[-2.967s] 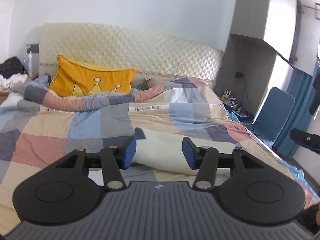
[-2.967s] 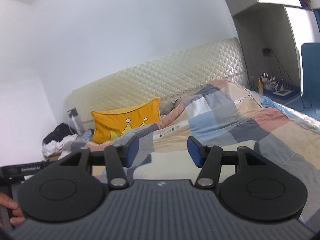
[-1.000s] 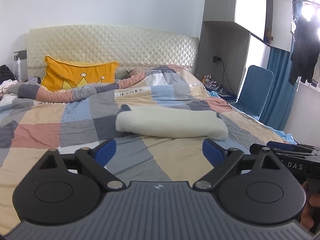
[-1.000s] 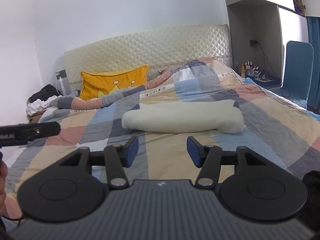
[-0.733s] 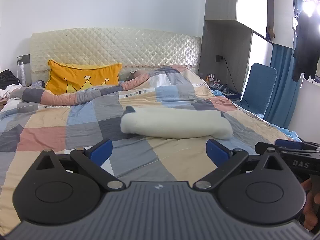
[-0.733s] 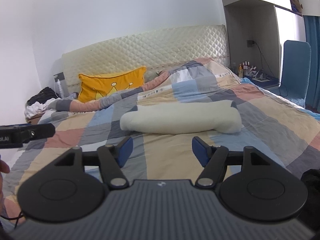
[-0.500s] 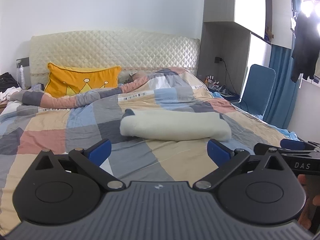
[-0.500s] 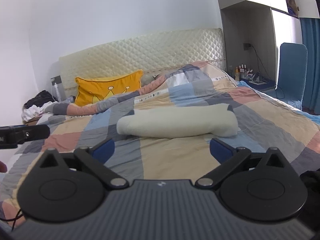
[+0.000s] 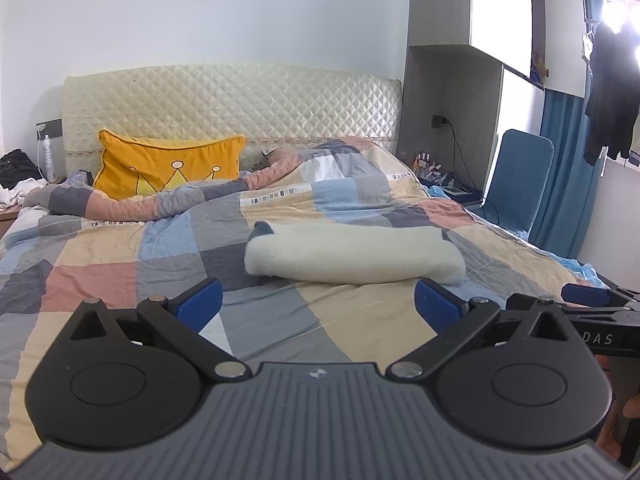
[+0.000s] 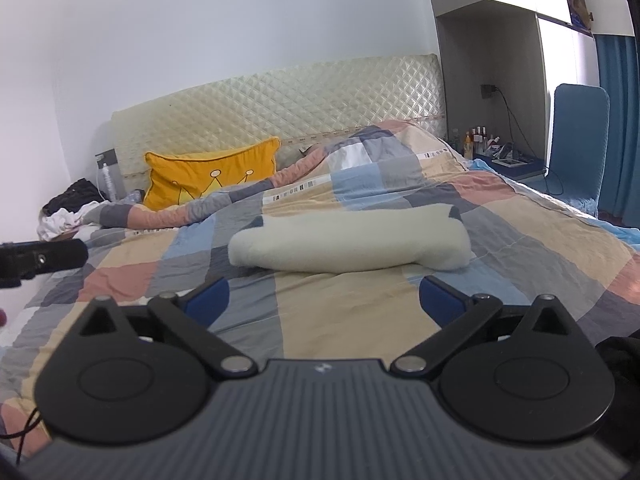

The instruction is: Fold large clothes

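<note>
With both the left gripper [image 9: 318, 305] and the right gripper [image 10: 325, 298] just opened wide and empty, the folded cream garment [image 9: 354, 258] lies mid-bed [image 9: 100, 276], well apart from the edges, so keep clear.

A patchwork quilt [image 9: 160, 248] of blue, grey, peach and salmon squares is spread across the bed, bunched into a ridge near the top. Behind that ridge an orange cushion [image 9: 168, 166] with a crown design leans on the cream quilted headboard [image 9: 240, 100]. At the far left, dark and white clothes [image 10: 68, 204] lie heaped beside a bottle [image 9: 47, 158]. On the right, a blue chair [image 9: 520, 184] stands before blue curtains [image 9: 560, 168], with small bottles [image 10: 476, 136] on the bedside shelf
</note>
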A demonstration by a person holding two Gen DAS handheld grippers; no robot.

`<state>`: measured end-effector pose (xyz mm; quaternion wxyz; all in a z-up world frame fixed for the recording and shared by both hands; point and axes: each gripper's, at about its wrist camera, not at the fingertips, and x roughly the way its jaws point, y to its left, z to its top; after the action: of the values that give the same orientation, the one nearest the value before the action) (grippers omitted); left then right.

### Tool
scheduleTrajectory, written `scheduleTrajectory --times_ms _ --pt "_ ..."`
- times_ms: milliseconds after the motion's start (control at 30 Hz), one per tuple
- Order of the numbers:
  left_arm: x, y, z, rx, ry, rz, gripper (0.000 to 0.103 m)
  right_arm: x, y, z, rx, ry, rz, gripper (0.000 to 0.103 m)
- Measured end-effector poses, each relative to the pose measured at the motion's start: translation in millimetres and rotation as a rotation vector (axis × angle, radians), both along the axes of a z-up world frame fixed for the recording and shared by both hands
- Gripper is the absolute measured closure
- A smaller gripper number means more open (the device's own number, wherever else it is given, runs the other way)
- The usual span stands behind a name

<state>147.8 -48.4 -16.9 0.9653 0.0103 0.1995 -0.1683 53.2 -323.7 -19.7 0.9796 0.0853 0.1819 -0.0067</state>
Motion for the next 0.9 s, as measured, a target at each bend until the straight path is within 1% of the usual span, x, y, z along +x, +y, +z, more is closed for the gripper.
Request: scheduleTrajectory --times_ms 433,733,900 --pt "-1.8 0.6 2.4 -0.004 0.021 0.001 0.0 -2.2 2.5 0.0 -0.004 0.003 -0.007 0.0" --pt "-6.3 -0.4 3.8 0.019 0.003 0.001 0.0 -3.0 4.5 0.6 -0.012 -0.004 -0.011 0.0" --pt "-5.3 0.4 4.3 0.007 0.008 -0.002 0.0 -3.4 4.4 0.6 -0.008 -0.003 -0.01 0.0"
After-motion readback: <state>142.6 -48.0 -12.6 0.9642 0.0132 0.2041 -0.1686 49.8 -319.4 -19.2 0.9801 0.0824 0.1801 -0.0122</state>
